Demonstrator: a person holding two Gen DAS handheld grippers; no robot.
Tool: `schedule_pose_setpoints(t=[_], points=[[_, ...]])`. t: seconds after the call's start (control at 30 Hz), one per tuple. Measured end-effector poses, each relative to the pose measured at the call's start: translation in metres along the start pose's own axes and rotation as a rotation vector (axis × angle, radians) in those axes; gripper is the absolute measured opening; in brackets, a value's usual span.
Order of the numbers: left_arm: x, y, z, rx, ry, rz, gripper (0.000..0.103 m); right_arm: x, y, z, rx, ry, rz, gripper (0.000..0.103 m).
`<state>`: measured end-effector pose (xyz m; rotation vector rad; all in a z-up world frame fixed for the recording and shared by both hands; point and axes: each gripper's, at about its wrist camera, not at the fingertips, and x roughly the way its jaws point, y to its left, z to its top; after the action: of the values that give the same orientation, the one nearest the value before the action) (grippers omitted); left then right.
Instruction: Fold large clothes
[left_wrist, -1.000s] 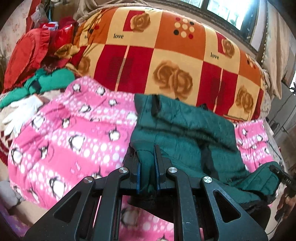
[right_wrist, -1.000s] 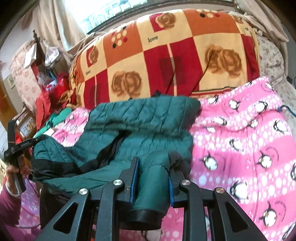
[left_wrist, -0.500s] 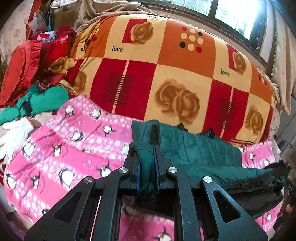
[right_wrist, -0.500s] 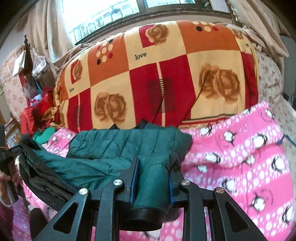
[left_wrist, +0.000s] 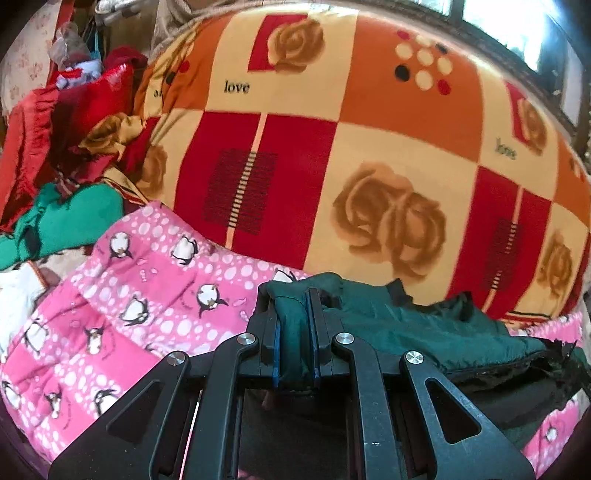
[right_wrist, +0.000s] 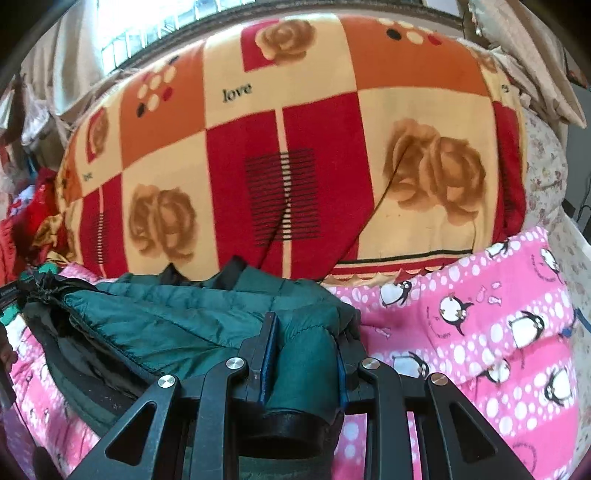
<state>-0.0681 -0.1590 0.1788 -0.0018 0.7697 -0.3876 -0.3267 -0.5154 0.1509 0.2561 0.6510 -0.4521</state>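
Green quilted jacket (left_wrist: 406, 325): we've got it pinched at two places and stretched across between our grippers, above the pink penguin blanket (left_wrist: 147, 295).
Left gripper (left_wrist: 294, 332): we see its jaws pressed together on a thin fold of the jacket, dark green cloth bunched between the blue pads; it points forward and somewhat down toward the bed.
Right gripper (right_wrist: 304, 354): we see it clamped on a thicker roll, a sleeve with a black cuff (right_wrist: 291, 428) hanging out toward the camera; it tilts downward much the same.
Jacket's lie: from the left wrist view it runs off to the right, black lining edge (left_wrist: 517, 369) showing underneath; from the right wrist view it runs left, its far end bunched and dark near the frame's edge.
Far edge: we're facing a big rolled blanket in red, orange and cream checks with roses (right_wrist: 295, 147), rising right behind the jacket.
Left side: red cloth and a green garment (left_wrist: 70, 225) are heaped beside the pink blanket.
Open room: we've got bare pink blanket to the left of the left gripper, and a wide stretch to the right of the right gripper (right_wrist: 480, 332).
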Motion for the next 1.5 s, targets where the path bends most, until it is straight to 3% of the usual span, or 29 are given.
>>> schedule_pose_setpoints(t=[0.4,0.6,0.7,0.8,0.87,0.9,0.93,0.97,1.1,1.2,1.37,1.5], points=[[0.096,-0.011,-0.006,-0.002,0.087,0.095,0.013,0.095,-0.009,0.0,0.042,0.074,-0.056,0.024],[0.113,-0.011,-0.011,-0.021,0.096,0.082,0.015,0.117,-0.011,-0.013,0.085,0.072,-0.053,0.029],[0.111,-0.005,-0.009,-0.05,0.096,0.032,0.021,0.117,-0.011,-0.013,0.111,0.077,-0.047,0.031],[0.101,0.007,0.0,-0.122,0.104,-0.066,0.041,0.109,-0.017,-0.008,0.162,0.074,-0.004,0.037],[0.09,0.012,0.005,-0.147,0.073,-0.095,0.083,0.096,-0.023,-0.001,0.213,0.043,0.059,0.048],[0.08,0.015,0.008,-0.157,0.028,-0.097,0.087,0.09,-0.025,0.001,0.232,0.026,0.092,0.071],[0.072,0.017,0.01,-0.165,-0.003,-0.106,0.088,0.084,-0.024,0.003,0.24,0.009,0.105,0.093],[0.066,0.018,0.011,-0.169,-0.021,-0.124,0.088,0.071,-0.023,0.006,0.247,-0.04,0.105,0.095],[0.061,0.015,0.009,-0.164,0.017,-0.142,0.088,0.042,-0.01,0.013,0.229,-0.099,0.136,0.095],[0.062,0.004,0.0,-0.119,0.022,-0.124,0.088,0.042,0.023,0.014,0.116,-0.066,0.153,0.095],[0.094,-0.026,-0.016,0.018,0.118,0.002,0.088,0.089,0.073,0.012,-0.083,0.049,0.116,0.095],[0.113,-0.031,-0.026,0.07,0.132,0.068,0.09,0.142,0.077,0.011,-0.108,0.13,0.05,0.095]])
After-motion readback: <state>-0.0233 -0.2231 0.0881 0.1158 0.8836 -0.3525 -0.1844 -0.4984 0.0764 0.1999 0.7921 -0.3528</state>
